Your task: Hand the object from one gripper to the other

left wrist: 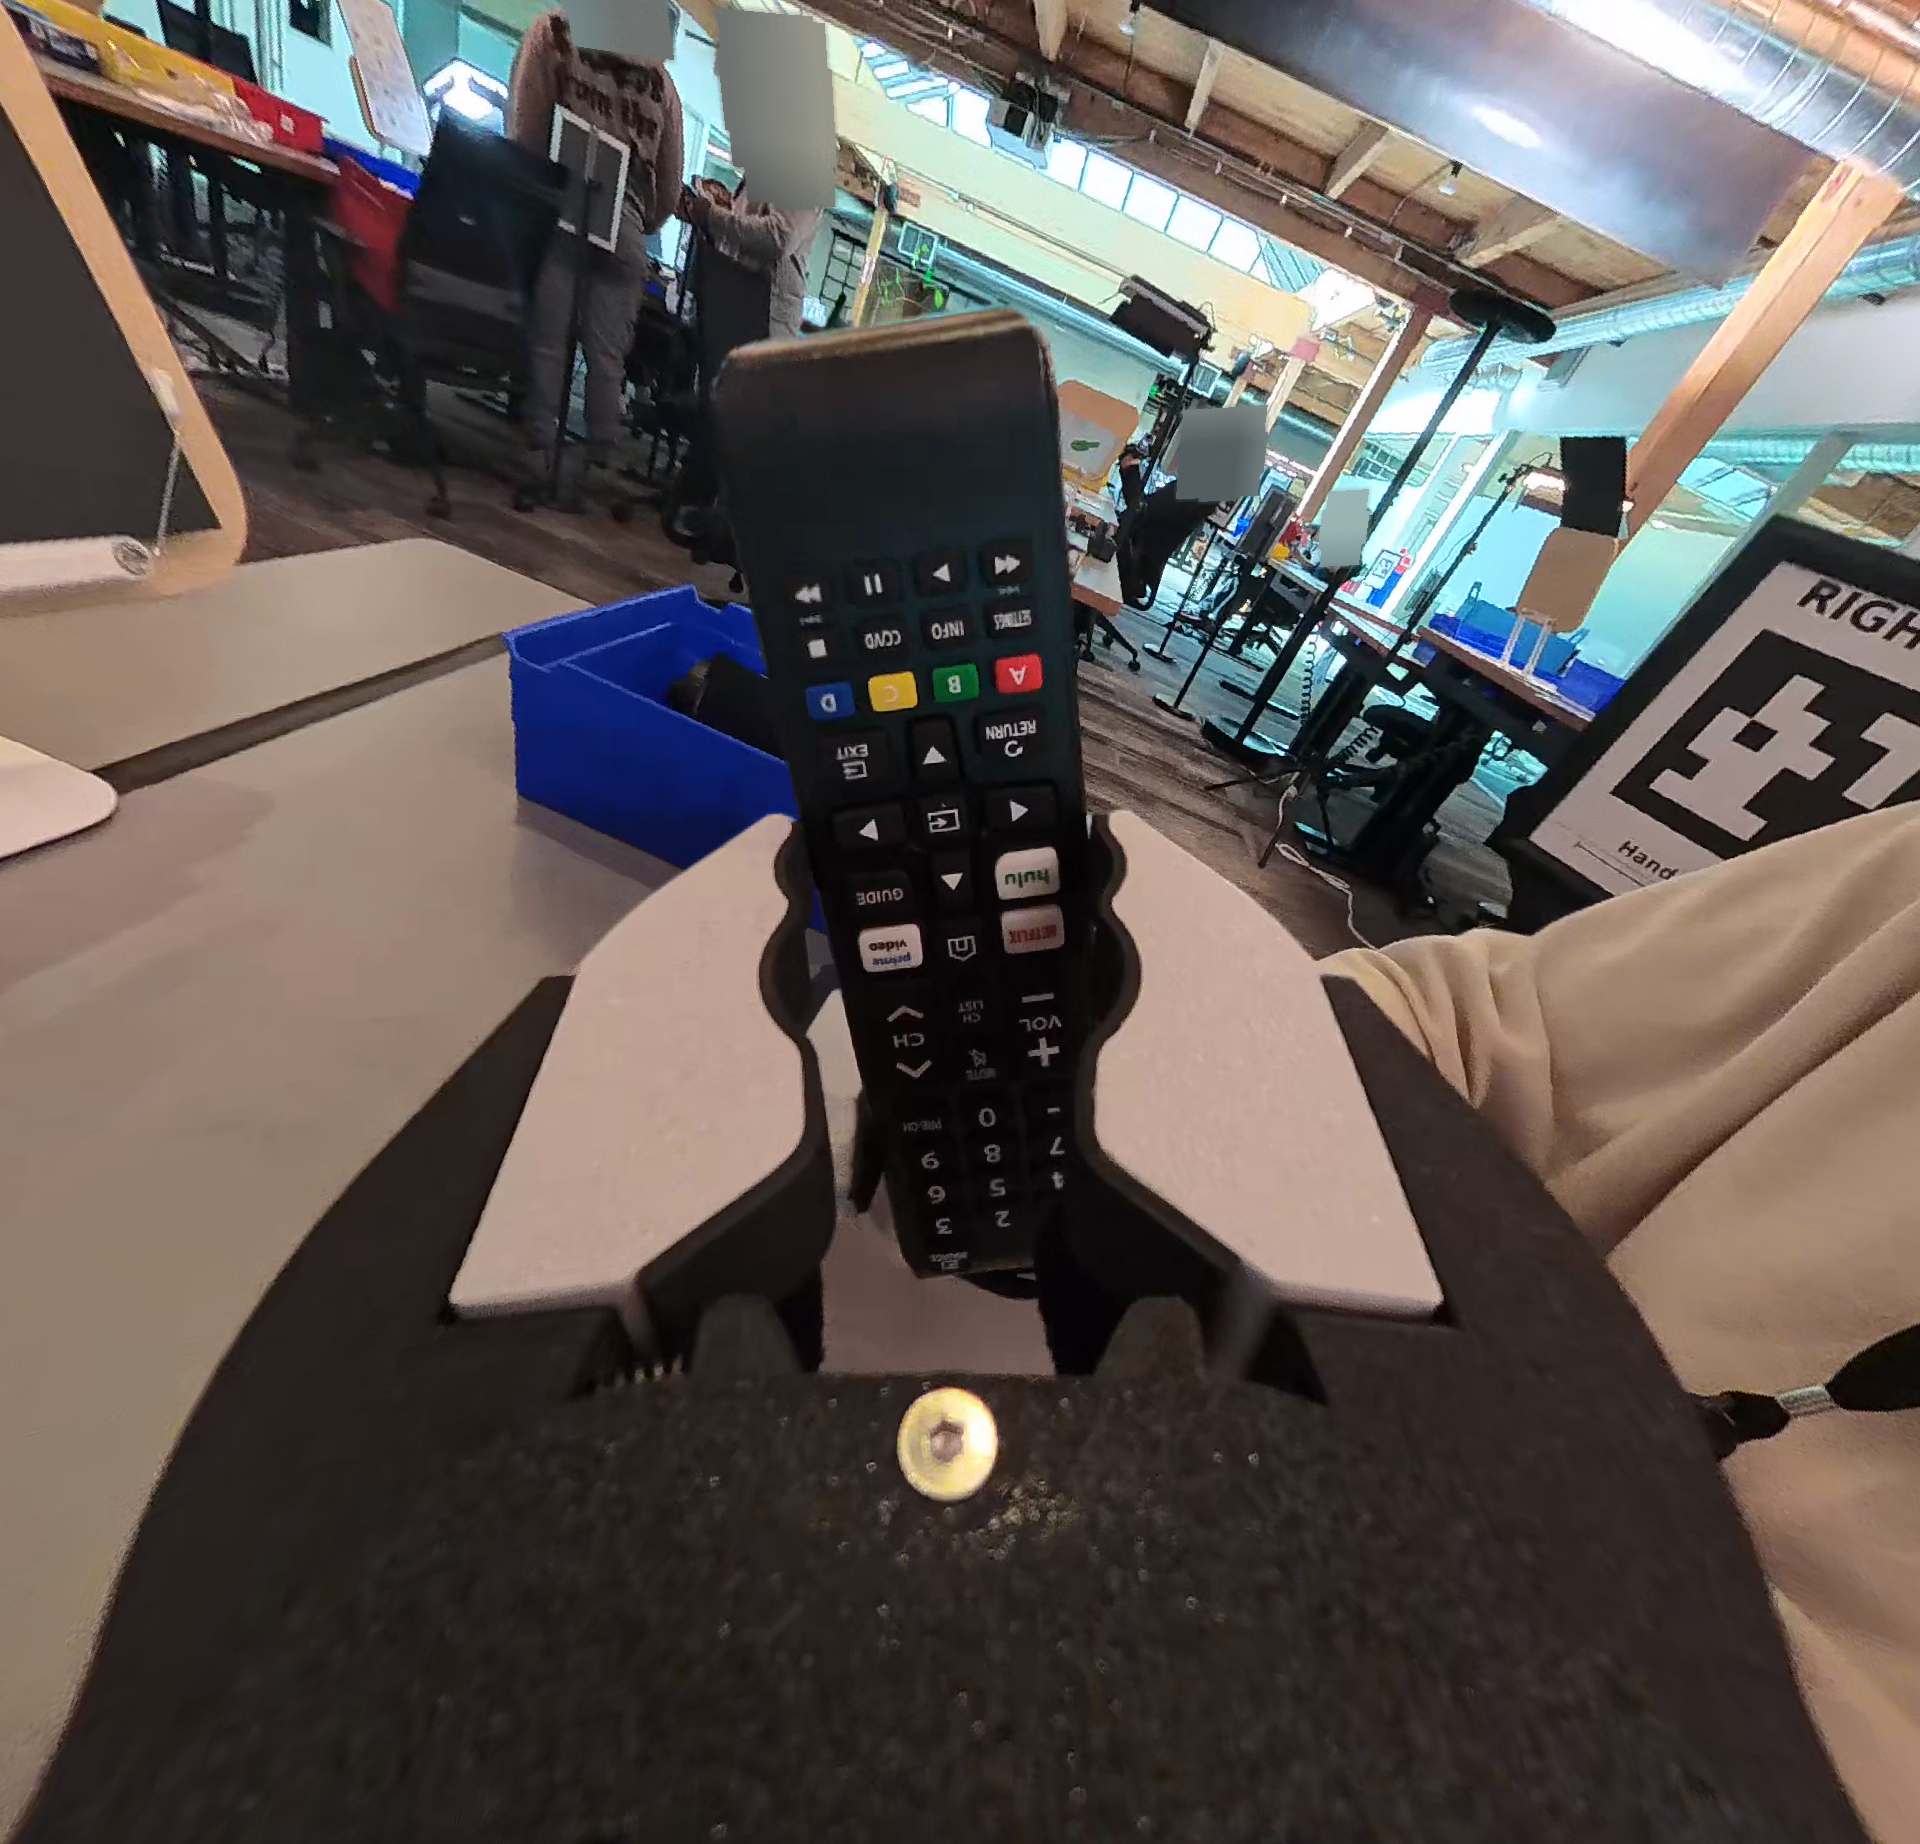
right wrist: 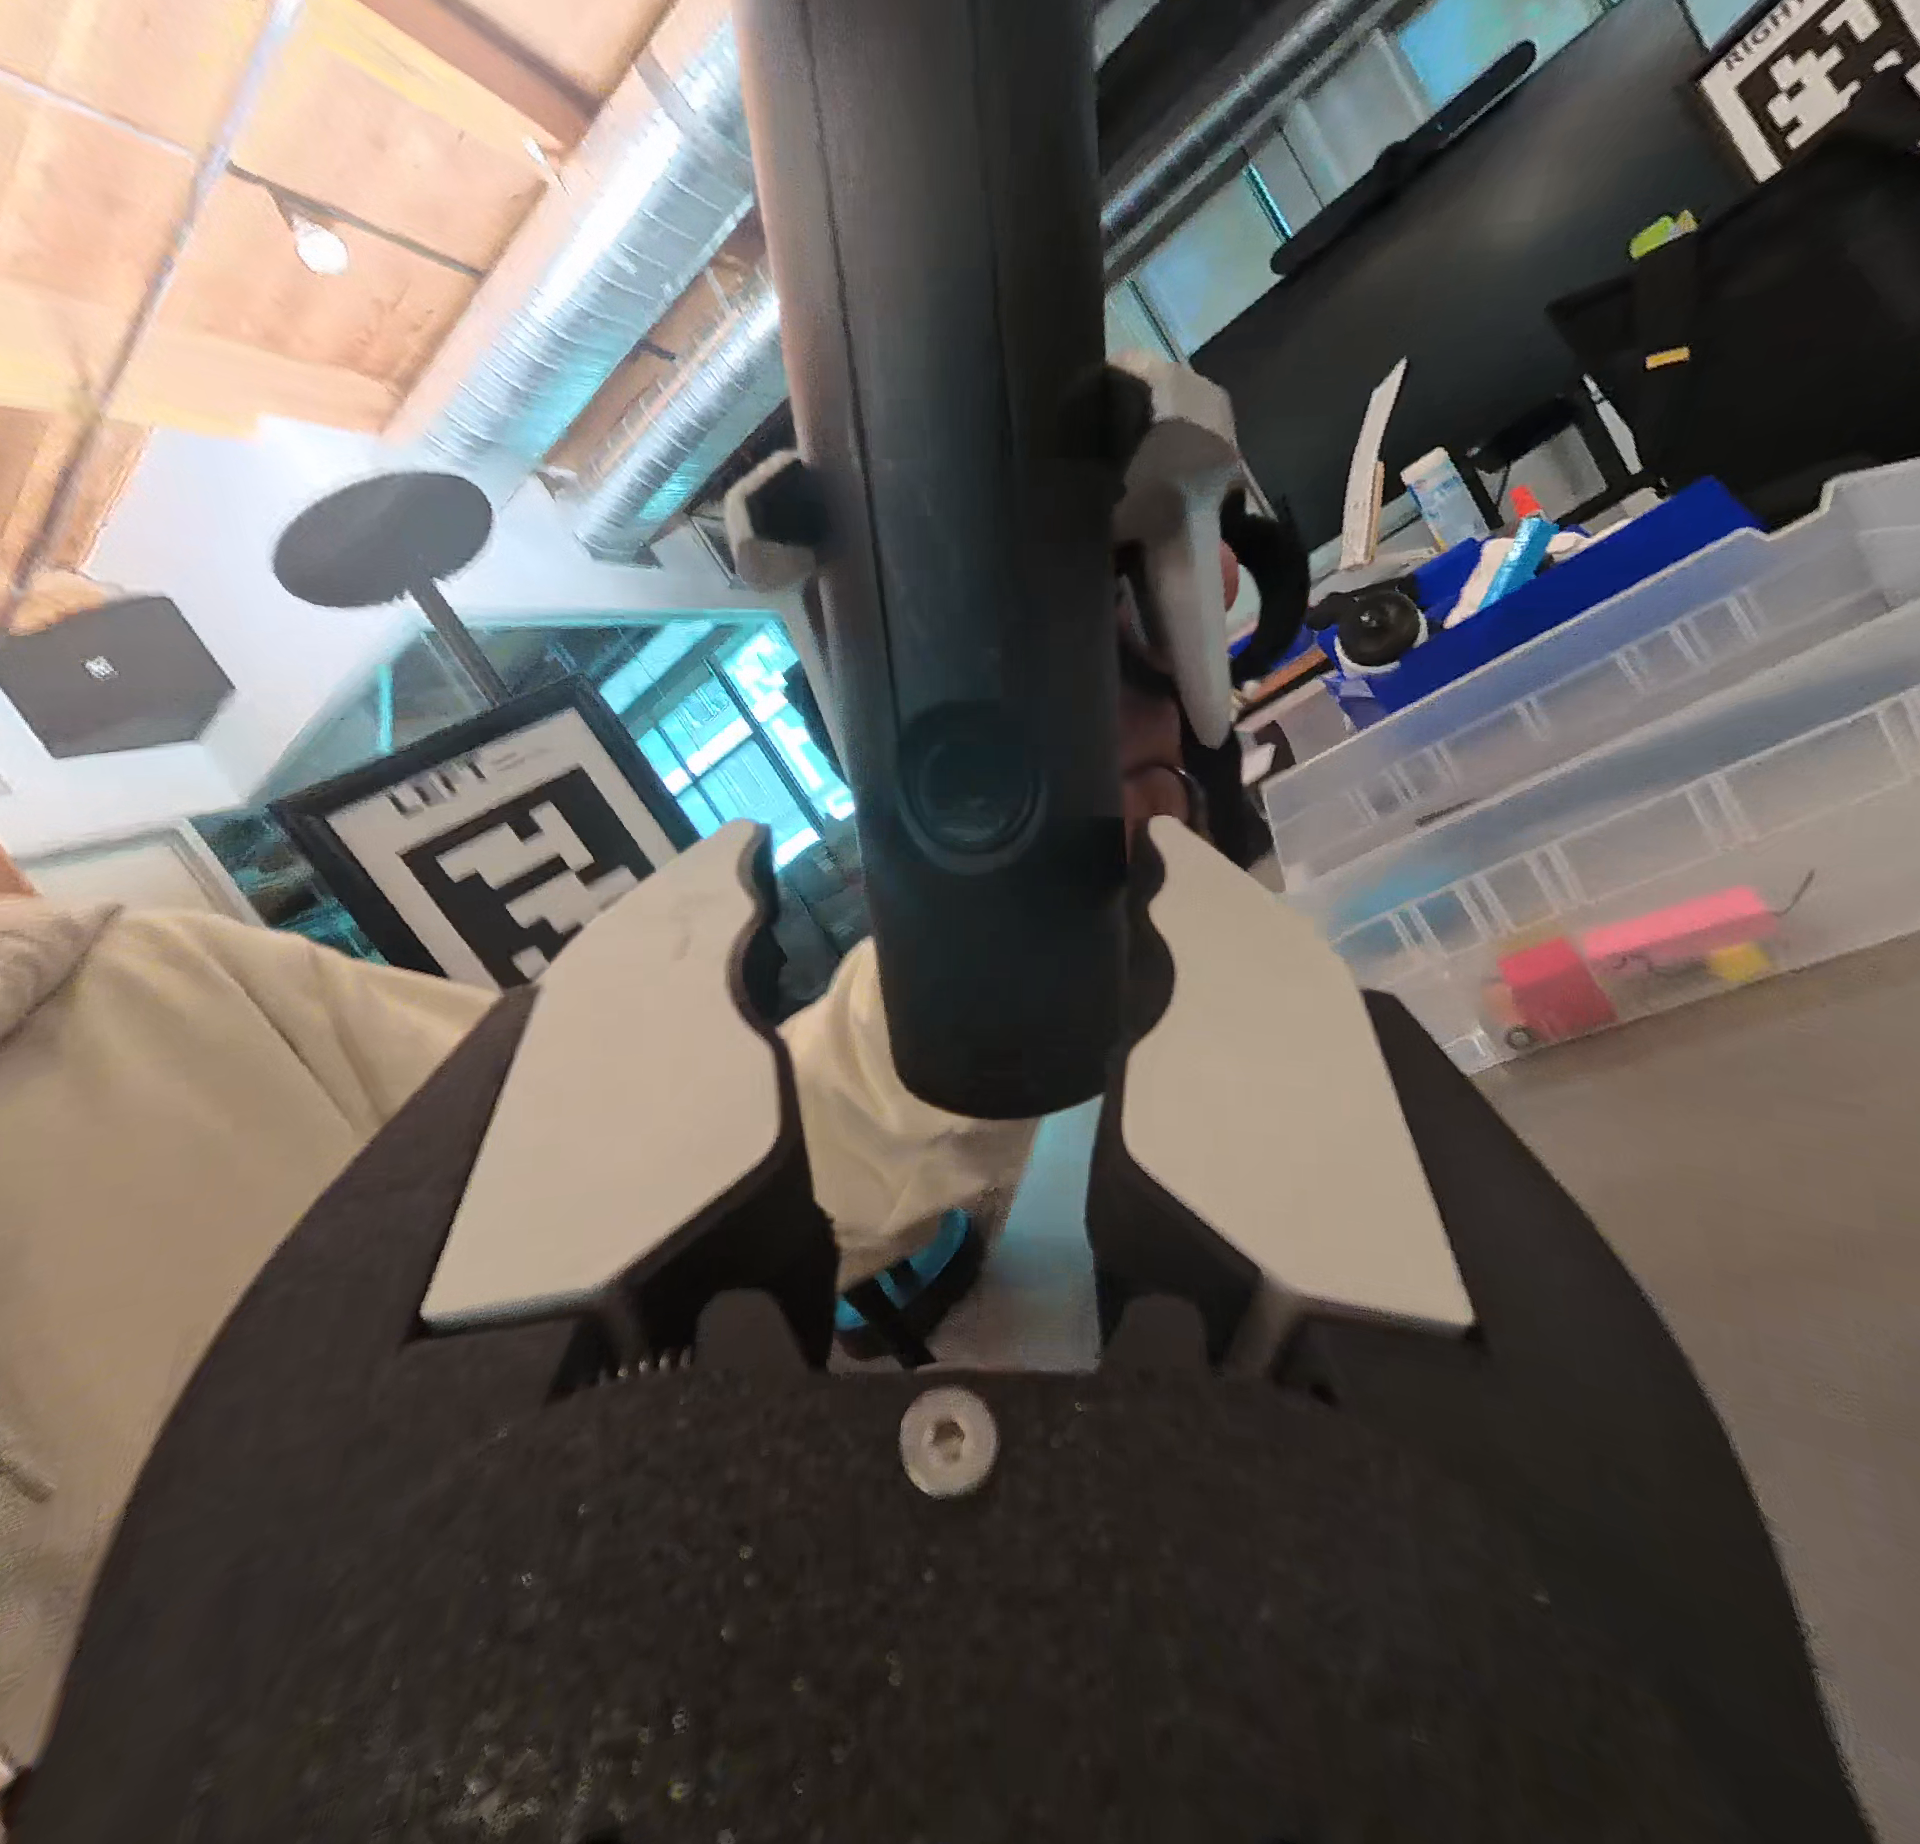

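Two grippers meet on one black remote control (left wrist: 935, 807), and each wrist view shows a different face of it. The left wrist view has the button side, standing nearly upright in the centre of the frame with its number keys low between the fingers and its plain end up; the right wrist view has only the smooth back (right wrist: 935, 547), running from the top edge down to a rounded end in mid-frame. In the left wrist view the left gripper (left wrist: 948, 921) is closed narrowly on the remote, both dark pads pressed against its long edges. The right wrist view shows that same left gripper (right wrist: 940, 475) farther off, its grey tips clamped on either side of the remote in the middle of the frame. The right gripper (right wrist: 951, 921) is partly open: its right finger (right wrist: 1247, 1067) touches the remote's edge, while a gap shows beside its left finger (right wrist: 644, 1067). A cream sleeve (left wrist: 1662, 1119) fills the right of the left view and the left of the right view. A blue bin (left wrist: 623, 724) sits on the grey table (left wrist: 260, 963) at centre left, and clear plastic trays (right wrist: 1558, 807) stack at the right of the right view.
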`<state>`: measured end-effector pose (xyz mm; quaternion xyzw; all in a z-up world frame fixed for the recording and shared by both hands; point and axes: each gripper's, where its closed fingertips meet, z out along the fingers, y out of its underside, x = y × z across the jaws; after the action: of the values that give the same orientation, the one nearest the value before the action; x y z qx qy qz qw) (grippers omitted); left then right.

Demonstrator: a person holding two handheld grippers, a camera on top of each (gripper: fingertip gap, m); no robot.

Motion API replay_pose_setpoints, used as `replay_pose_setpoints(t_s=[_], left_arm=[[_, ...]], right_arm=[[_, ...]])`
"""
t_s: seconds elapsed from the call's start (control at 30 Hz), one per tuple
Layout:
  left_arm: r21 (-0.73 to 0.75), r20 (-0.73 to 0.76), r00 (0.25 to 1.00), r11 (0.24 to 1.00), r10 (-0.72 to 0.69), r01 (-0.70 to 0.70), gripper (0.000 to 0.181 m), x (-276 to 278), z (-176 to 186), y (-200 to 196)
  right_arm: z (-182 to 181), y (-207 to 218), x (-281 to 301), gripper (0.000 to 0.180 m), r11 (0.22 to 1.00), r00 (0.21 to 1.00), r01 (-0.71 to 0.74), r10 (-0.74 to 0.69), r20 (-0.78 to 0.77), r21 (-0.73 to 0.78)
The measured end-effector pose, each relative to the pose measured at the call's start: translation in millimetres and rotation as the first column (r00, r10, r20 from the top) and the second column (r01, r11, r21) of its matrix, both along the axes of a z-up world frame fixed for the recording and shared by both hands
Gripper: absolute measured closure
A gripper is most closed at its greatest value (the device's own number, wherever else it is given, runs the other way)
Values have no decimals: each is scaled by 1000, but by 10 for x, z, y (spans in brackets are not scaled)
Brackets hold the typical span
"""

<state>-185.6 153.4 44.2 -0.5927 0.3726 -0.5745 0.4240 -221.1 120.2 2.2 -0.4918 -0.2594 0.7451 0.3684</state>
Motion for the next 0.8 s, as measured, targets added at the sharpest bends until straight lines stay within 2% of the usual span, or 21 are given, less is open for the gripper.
replay_pose_setpoints(t_s=[0.07,0.27,0.37,0.5,0.67,0.8], left_arm=[[-23,-7,1000,1000,-8,7,130,48,-55,-1],[-66,-21,1000,998,19,-20,130,51,-121,78],[-20,-97,994,998,52,-55,112,43,-145,91],[33,-213,973,996,84,-79,100,-47,-128,76],[57,-458,887,998,54,-31,102,-319,-24,22],[88,-678,735,995,28,43,101,-448,88,94]], right_arm=[[-111,37,46,132,998,997,40,-42,61,38],[-172,111,212,132,997,990,70,-72,121,25],[-201,101,265,132,999,990,51,-53,133,16],[-214,151,347,132,997,987,70,-72,143,20],[-261,181,401,132,992,973,96,-110,205,77],[-273,151,391,132,992,971,79,-98,217,94]])
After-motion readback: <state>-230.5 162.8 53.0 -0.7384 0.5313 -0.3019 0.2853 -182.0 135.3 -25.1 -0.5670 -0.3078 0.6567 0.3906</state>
